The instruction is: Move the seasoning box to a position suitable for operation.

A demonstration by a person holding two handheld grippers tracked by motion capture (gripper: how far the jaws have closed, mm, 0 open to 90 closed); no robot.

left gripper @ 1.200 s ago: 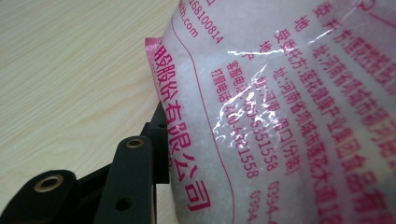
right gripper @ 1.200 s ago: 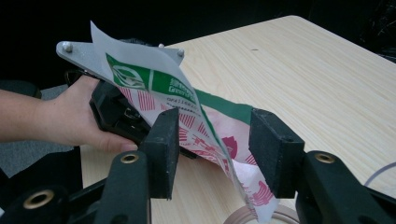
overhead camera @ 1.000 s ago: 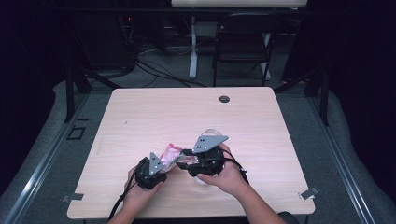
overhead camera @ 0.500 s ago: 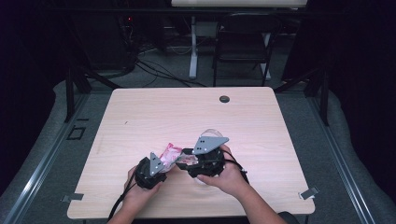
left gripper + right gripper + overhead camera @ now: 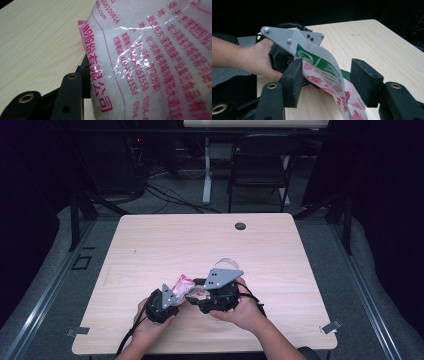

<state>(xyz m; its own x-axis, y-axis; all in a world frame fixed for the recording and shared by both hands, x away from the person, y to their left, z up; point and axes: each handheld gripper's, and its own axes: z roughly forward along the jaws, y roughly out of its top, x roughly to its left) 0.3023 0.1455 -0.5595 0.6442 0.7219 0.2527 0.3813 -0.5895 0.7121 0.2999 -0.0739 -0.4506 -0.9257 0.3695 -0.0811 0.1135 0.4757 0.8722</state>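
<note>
Left claw (image 5: pixel 176 296): it is gripping the plastic packet (image 5: pixel 187 287) of white granules printed in pink. In the left gripper view the packet (image 5: pixel 155 57) is pressing against the one black jaw in sight and is standing clear of the surface (image 5: pixel 37 42). The person's left hand (image 5: pixel 150 327) is holding this tool low at the near edge.

Packet position: it is hanging between the two tools, just above the near-middle of the surface (image 5: pixel 165 245). In the right gripper view the packet (image 5: pixel 324 75) is showing a green and red printed face, with its upper flap rising up in front of the left tool's grey plate.

Right claw (image 5: pixel 196 295): its jaws have just been opening and are now standing wide. The right gripper view shows the packet passing between them, brushing the left pad and standing apart from the right one, so this claw (image 5: pixel 325 80) is not pinching it.

Progress, as judged: the packet is lifted and secured on one side; the right claw appears to be releasing or regripping. Any tearing or emptying is not yet evident.

Surface and room: pale wood-grain top, otherwise carrying only a dark round grommet (image 5: pixel 240 226) near the far edge. Beyond it a folding chair (image 5: pixel 260 170) is standing in a dark room, with cables (image 5: pixel 160 185) trailing over grey flooring.
</note>
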